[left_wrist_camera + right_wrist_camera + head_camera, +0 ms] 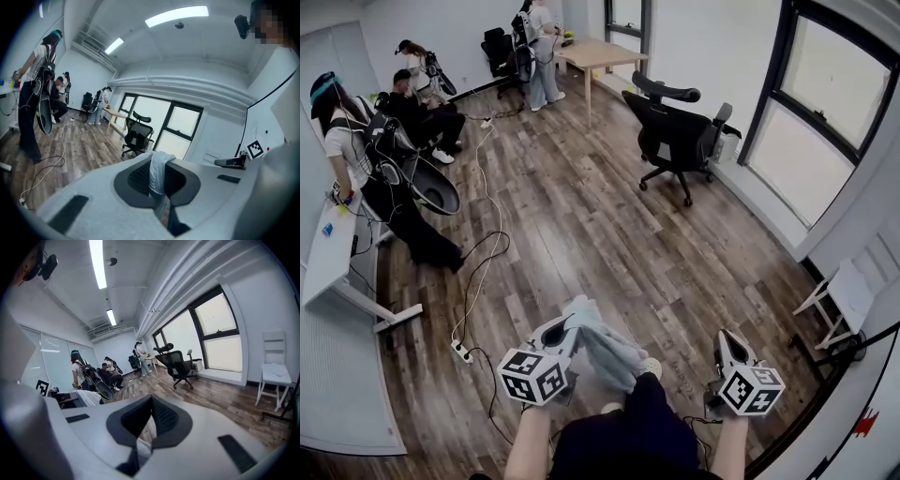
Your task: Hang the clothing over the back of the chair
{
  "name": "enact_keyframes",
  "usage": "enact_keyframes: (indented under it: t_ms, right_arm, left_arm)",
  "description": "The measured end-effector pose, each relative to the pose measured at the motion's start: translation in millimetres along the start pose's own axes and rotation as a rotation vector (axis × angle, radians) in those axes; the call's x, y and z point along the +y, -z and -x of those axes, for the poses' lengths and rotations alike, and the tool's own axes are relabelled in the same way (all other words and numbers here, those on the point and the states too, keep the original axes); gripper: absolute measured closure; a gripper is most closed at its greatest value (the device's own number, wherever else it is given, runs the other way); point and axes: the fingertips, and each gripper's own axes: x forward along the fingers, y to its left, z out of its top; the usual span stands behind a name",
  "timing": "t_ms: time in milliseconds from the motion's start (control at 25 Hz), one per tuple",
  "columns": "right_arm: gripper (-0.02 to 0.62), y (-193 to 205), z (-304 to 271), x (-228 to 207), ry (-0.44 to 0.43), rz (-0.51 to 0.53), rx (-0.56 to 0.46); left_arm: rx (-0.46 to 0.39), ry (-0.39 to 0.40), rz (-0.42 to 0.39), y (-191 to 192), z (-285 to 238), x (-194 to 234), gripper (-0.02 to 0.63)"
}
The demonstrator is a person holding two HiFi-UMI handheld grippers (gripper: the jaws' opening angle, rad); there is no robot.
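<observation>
Grey-blue clothing (158,171) sat pinched in the left gripper (160,193); right gripper (140,427) was closed, empty; chair (675,141) stood far beyond both jaws, undraped.

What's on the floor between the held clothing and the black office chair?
Nothing: only bare wooden floor separates the clothing from the chair, per the head view.

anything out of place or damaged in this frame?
Nothing is spilled or damaged. The one loose item is a white cable snaking across the wood floor to a white power strip, just ahead of the left gripper, which is shut on a bunched pale grey-blue garment. The black mesh office chair stands upright, well apart.
</observation>
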Motion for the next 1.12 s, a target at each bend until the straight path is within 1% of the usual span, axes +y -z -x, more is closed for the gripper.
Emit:
enact_keyframes:
  t_ms: [160, 440, 640, 760, 880, 1120]
  right_arm:
    - [0.594, -23, -27, -16, -0.009, 0.020, 0.018]
    - [0.594, -59, -76, -52, -0.014, 0.010, 0.021]
    - [0.594, -70, -99, -82, -0.007, -0.006, 0.038]
    - [0.594, -80, -115, -94, -0.011, -0.011, 0.043]
    - [0.594, -93, -132, -102, -0.019, 0.010, 0.045]
    - [0.594, -107, -161, -115, -0.044, 0.025, 0.062]
  left_arm:
    - [0.002, -0.016, -0.005, -16, -31, 4, 0.603]
    - [0.017, -0.048, -0.013, -33, -93, 9, 0.603]
    - [0.020, -0.063, -0.018, -44, -132, 11, 0.603]
    - [0.024, -0.074, -0.018, -48, -150, 14, 0.603]
    - [0.025, -0.085, -0.011, -53, -166, 16, 0.603]
    - [0.017, -0.105, 0.002, -62, -191, 19, 0.603]
